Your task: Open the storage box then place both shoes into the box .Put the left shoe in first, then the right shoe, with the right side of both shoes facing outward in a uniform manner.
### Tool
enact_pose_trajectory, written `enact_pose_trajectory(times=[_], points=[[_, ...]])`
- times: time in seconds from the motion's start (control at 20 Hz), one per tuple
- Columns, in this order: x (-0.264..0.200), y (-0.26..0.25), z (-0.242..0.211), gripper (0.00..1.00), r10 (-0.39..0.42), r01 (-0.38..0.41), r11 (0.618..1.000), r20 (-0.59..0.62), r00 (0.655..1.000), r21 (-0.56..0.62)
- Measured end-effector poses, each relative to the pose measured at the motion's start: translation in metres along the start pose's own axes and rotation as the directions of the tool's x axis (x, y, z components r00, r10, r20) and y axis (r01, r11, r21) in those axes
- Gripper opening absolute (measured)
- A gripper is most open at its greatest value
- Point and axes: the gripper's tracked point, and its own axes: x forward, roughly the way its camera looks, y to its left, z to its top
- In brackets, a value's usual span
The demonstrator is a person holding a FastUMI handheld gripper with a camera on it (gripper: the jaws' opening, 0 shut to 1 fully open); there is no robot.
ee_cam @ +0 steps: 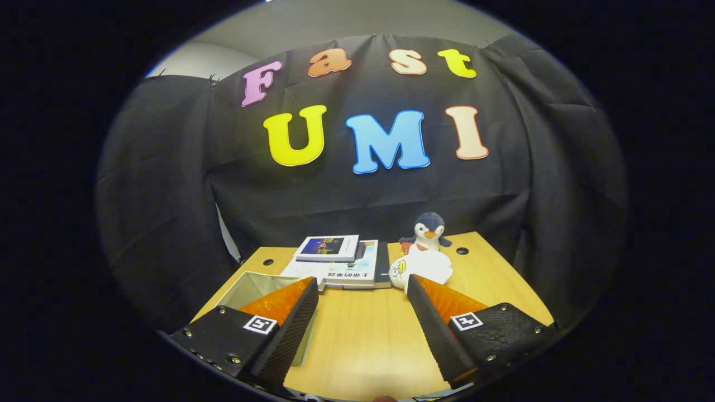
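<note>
**Open gripper held over a wooden table, storage box by the left finger**

You are holding the gripper [363, 286] above a light wooden table [368, 335], looking forward along its two fingers. The fingers stand wide apart with bare tabletop between them, and they grip nothing. Each finger carries a small square black-and-white marker near its base.

The storage box [254, 287], a grey fabric container with a pale lining, sits at the table's left side. Your left finger overlaps it, hiding much of its near part. You can see into its top, past the finger, at the far corner. You cannot tell from here whether a lid or flap lies anywhere on it.

Beyond the fingers, toward the back of the table, a stack of books [341, 261] lies flat, with a smaller book resting on top of a larger one. Just to the right of the books is a white plush toy [422, 268] with a yellow beak, lying close to the tip of your right finger. Behind it stands a plush penguin [429, 231], dark blue and white with an orange beak, upright against the black cloth wall. Two small round holes show in the tabletop, one near each back corner.
</note>
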Motion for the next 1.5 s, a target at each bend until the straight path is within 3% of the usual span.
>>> enact_pose_trajectory(times=[0.4,1.5], points=[[-0.017,-0.05,0.018,0.98,-0.095,0.096,0.995,0.08,0.992,-0.018],[-0.018,-0.064,0.049,0.98,-0.131,0.131,0.991,0.162,0.978,0.005]])
